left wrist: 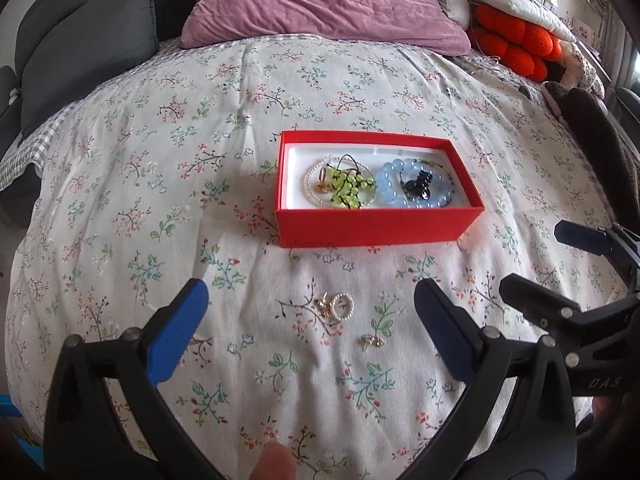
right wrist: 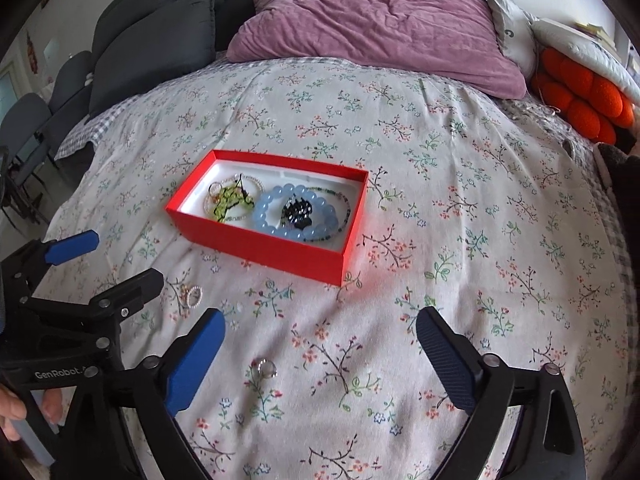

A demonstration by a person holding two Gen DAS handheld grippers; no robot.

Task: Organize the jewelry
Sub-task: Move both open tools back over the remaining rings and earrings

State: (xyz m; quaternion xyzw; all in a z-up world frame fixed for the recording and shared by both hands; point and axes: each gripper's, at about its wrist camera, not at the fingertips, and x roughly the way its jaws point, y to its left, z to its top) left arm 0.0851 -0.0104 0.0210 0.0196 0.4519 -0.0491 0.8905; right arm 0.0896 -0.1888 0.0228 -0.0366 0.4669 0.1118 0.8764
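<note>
Left gripper [left wrist: 312, 316] low over the quilt [left wrist: 120, 200], lower centre of left view, jaws spread wide, holding nothing. Pearl ring [left wrist: 343, 306] and gold earring [left wrist: 323, 307] on the fabric between the fingertips, touching each other. Small crystal earring [left wrist: 373, 341] just right of them, nearer the right finger, lying loose.

Right gripper [right wrist: 320, 344] at similar height, lower centre of right view, jaws also wide apart and empty. Crystal earring [right wrist: 266, 369] just inside its left finger, not touched. Pearl ring [right wrist: 195, 295] further left, between the two tools.

Grippers side by side, close, right one's fingers poking into the right edge of left view; contact between the tools cannot be told.

Red box [left wrist: 376, 222] beyond both grippers, mid-frame, open top. Inside: pearl bracelet [left wrist: 310, 186] with green beads [left wrist: 349, 187] at the left end, blue bracelet [left wrist: 390, 190] around a black clip [left wrist: 418, 186] at the right end.

Purple pillow [left wrist: 320, 4] at top of frame, orange cushion [left wrist: 516, 40] upper right, grey cushions [left wrist: 88, 40] upper left. Nothing lying between grippers and box.
</note>
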